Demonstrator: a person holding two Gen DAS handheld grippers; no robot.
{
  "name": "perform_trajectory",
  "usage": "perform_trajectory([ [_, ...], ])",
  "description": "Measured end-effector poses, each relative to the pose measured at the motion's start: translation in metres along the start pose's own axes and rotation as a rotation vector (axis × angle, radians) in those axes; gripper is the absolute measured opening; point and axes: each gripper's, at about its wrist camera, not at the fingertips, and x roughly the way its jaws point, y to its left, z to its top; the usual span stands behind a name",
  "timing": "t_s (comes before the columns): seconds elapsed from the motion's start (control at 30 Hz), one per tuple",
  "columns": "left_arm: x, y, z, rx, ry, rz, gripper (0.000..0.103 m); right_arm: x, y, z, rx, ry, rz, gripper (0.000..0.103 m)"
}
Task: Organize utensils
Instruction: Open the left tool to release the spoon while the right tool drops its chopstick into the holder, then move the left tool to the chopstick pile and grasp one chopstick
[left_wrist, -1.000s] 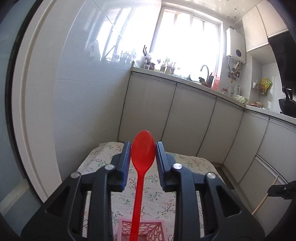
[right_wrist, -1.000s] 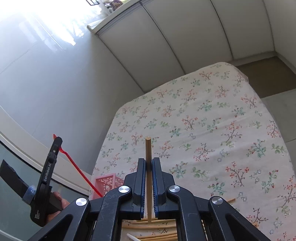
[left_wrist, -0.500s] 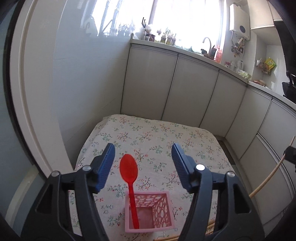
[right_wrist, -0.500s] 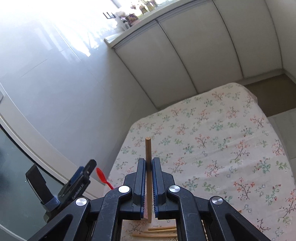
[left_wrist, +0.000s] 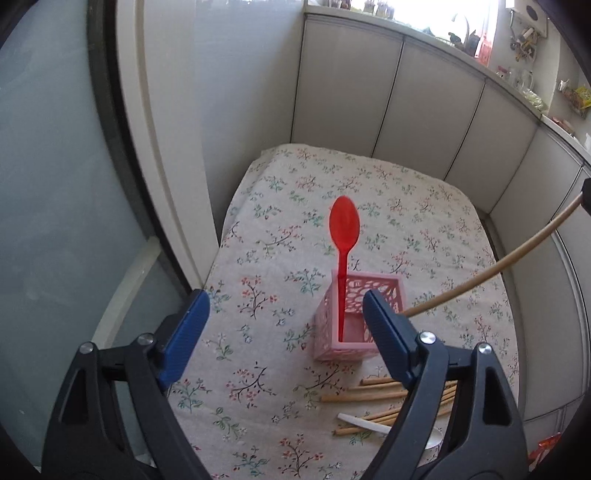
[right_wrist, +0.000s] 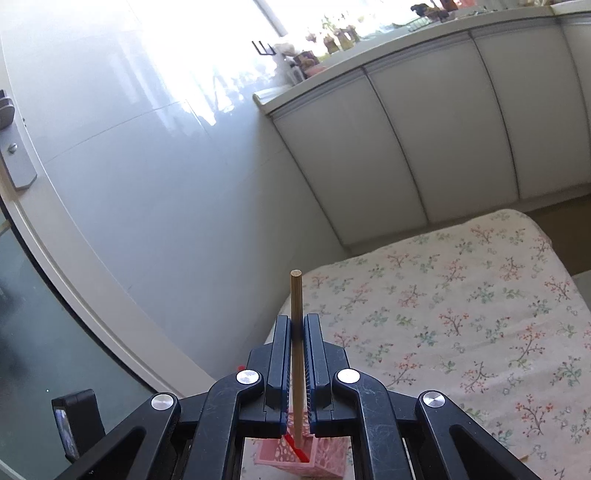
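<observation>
Your left tongs (left_wrist: 284, 314) are standing wide apart with nothing between them, having just been opening. Ahead of them, the red plastic spoon (left_wrist: 344, 236) is standing bowl-up in the pink perforated plastic basket (left_wrist: 354, 321) on the bench with the floral cloth (left_wrist: 280, 206). Loose wooden chopsticks (left_wrist: 354, 397) and a white plastic spoon (left_wrist: 364, 421) are lying near the basket.

Your right tongs (right_wrist: 296, 325) are clamping together on one round wooden chopstick (right_wrist: 296, 295), which is standing upright above the pink basket (right_wrist: 306, 456).
</observation>
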Motion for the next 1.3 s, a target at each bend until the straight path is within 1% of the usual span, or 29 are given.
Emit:
perform_trajectory([
  [0.07, 0.002, 0.002, -0.002, 0.007, 0.025, -0.011, 0.085, 0.011, 0.004, -0.005, -0.018, 0.01, -0.028, 0.006],
  [0.17, 0.006, 0.0, -0.003, 0.023, 0.052, -0.004, 0.085, 0.027, 0.008, -0.012, -0.026, 0.033, -0.054, 0.006],
  [0.37, 0.004, -0.008, 0.0, 0.042, 0.06, -0.025, 0.085, 0.051, 0.009, -0.023, -0.027, 0.081, -0.077, 0.007],
  [0.43, 0.003, -0.009, -0.001, 0.052, 0.058, -0.027, 0.085, 0.054, 0.008, -0.024, -0.019, 0.088, -0.076, 0.01],
  [0.5, 0.004, -0.011, -0.001, 0.058, 0.06, -0.029, 0.085, 0.056, 0.006, -0.024, 0.001, 0.103, -0.071, 0.011],
  [0.53, 0.004, -0.012, 0.0, 0.061, 0.062, -0.031, 0.085, 0.056, 0.004, -0.024, 0.011, 0.114, -0.067, 0.023],
  [0.57, 0.003, -0.013, 0.0, 0.063, 0.063, -0.034, 0.085, 0.054, 0.003, -0.023, 0.021, 0.116, -0.063, 0.03],
  [0.6, 0.002, -0.014, -0.001, 0.066, 0.064, -0.037, 0.085, 0.05, 0.001, -0.023, 0.028, 0.111, -0.059, 0.04],
  [0.77, -0.003, -0.022, -0.002, 0.091, 0.074, -0.057, 0.085, 0.026, -0.004, -0.016, 0.01, 0.112, -0.065, 0.046],
  [0.83, -0.004, -0.027, -0.004, 0.107, 0.079, -0.063, 0.085, 0.016, -0.011, -0.016, 0.02, 0.121, -0.069, 0.054],
  [0.97, -0.007, -0.037, -0.008, 0.133, 0.088, -0.097, 0.085, -0.001, -0.034, -0.017, 0.047, 0.155, -0.085, 0.06],
  [1.03, -0.008, -0.044, -0.012, 0.156, 0.095, -0.105, 0.085, -0.008, -0.047, -0.021, 0.06, 0.184, -0.108, 0.065],
  [1.1, -0.008, -0.052, -0.017, 0.183, 0.1, -0.109, 0.085, -0.012, -0.063, -0.026, 0.077, 0.223, -0.141, 0.068],
  [1.3, 0.0, -0.079, -0.031, 0.254, 0.152, -0.135, 0.085, -0.016, -0.118, -0.05, 0.172, 0.371, -0.231, 0.072],
])
